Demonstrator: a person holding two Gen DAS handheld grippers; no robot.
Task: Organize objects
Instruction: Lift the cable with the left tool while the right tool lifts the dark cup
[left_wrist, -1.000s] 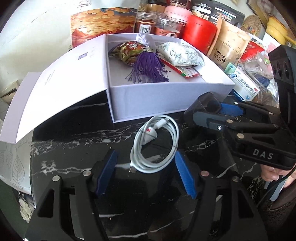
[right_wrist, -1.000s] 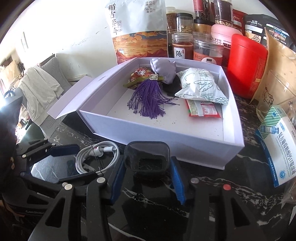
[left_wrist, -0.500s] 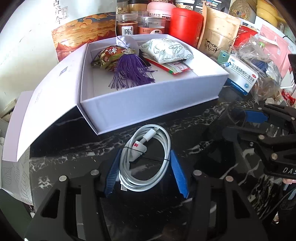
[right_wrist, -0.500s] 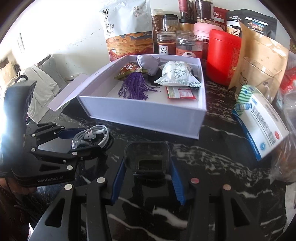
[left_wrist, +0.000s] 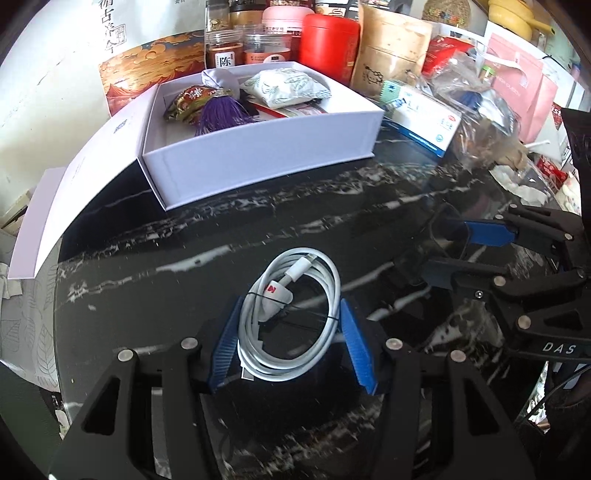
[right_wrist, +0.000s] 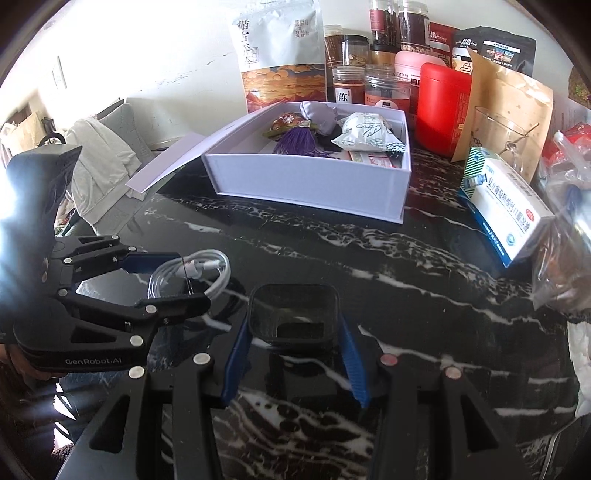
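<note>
A coiled white charging cable (left_wrist: 334, 288) sits between the blue pads of my left gripper (left_wrist: 290, 317), which is shut on it just above the black marble table (left_wrist: 258, 236). My right gripper (right_wrist: 293, 323) is shut on a small dark square container (right_wrist: 293, 304), open side up. In the right wrist view the left gripper (right_wrist: 192, 277) holds the cable (right_wrist: 210, 264) at the left. In the left wrist view the right gripper (left_wrist: 443, 247) is at the right. Beyond both stands an open white box (right_wrist: 306, 184) holding a purple tasselled sachet (left_wrist: 218, 114) and a white packet (left_wrist: 284, 86).
The box's lid (left_wrist: 74, 184) lies open to the left. Behind the box stand jars, a red canister (right_wrist: 439, 107) and food bags. A blue and white medicine box (right_wrist: 506, 218) and plastic bags (left_wrist: 480, 110) crowd the right side. Bare marble lies between the grippers and the box.
The left jaws narrowed onto the cable. Both grippers then drew back from the box with their loads, so the box now looks farther away in both views.
</note>
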